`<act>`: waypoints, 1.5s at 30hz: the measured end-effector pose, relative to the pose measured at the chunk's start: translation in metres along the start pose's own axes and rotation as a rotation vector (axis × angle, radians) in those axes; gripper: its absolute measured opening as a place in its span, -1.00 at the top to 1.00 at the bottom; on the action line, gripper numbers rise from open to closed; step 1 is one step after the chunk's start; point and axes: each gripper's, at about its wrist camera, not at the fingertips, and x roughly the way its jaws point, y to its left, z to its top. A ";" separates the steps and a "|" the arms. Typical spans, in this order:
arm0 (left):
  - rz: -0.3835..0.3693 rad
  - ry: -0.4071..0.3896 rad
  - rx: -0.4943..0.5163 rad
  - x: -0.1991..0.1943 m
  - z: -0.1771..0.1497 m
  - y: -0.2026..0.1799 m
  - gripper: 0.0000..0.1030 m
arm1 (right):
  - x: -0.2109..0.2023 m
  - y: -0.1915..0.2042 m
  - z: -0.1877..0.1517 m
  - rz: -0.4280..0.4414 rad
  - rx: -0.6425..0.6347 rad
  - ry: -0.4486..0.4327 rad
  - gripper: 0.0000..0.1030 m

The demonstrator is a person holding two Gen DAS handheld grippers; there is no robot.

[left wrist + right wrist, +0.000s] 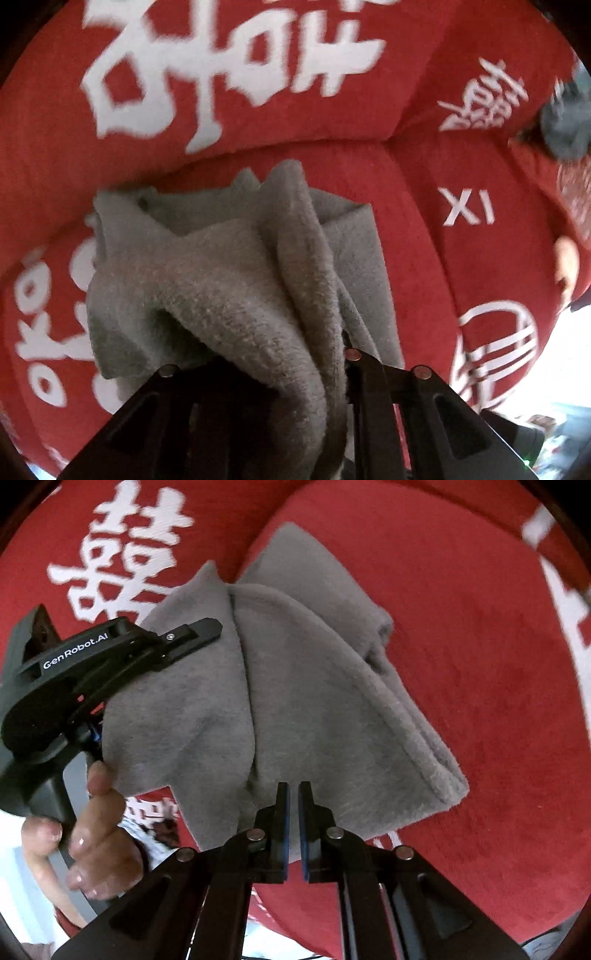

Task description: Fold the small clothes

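A small grey fleece garment (314,686) lies partly folded on a red cushion with white characters (480,664). My left gripper (332,369) is shut on a bunched fold of this garment (229,288), which drapes over its fingers and hides the tips. In the right wrist view the left gripper (207,629) reaches in from the left over the cloth, held by a hand (99,830). My right gripper (293,790) is nearly closed with a thin gap, empty, hovering at the garment's near edge.
The red cushion (480,258) curves up into a backrest (258,74) behind the garment. Another grey cloth (565,125) lies at the far right. A bright floor area shows beyond the cushion's edge (576,350).
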 end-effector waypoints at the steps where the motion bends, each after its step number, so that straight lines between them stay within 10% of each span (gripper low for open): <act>1: -0.011 -0.002 0.018 -0.002 -0.002 -0.004 0.16 | 0.002 -0.003 0.001 0.006 0.005 0.004 0.87; 17: -0.218 -0.075 0.217 -0.054 0.001 -0.058 -0.06 | 0.000 -0.006 0.022 0.021 0.013 -0.005 0.86; 21: -0.129 -0.154 0.225 -0.075 -0.014 -0.036 -0.13 | -0.005 -0.005 0.021 0.008 0.010 -0.030 0.86; 25: -0.056 -0.162 0.094 -0.075 -0.031 0.027 -0.13 | -0.014 -0.007 0.028 0.044 0.020 -0.081 0.86; 30: 0.005 0.010 -0.117 -0.033 -0.061 0.116 -0.13 | -0.041 -0.025 0.043 0.198 0.140 -0.133 0.67; 37: -0.199 0.066 -0.286 -0.022 -0.100 0.163 -0.52 | -0.064 -0.068 0.018 0.365 0.289 -0.138 0.04; 45: -0.285 0.104 -0.263 -0.027 -0.134 0.165 -0.52 | -0.075 -0.047 -0.047 0.200 0.129 -0.044 0.04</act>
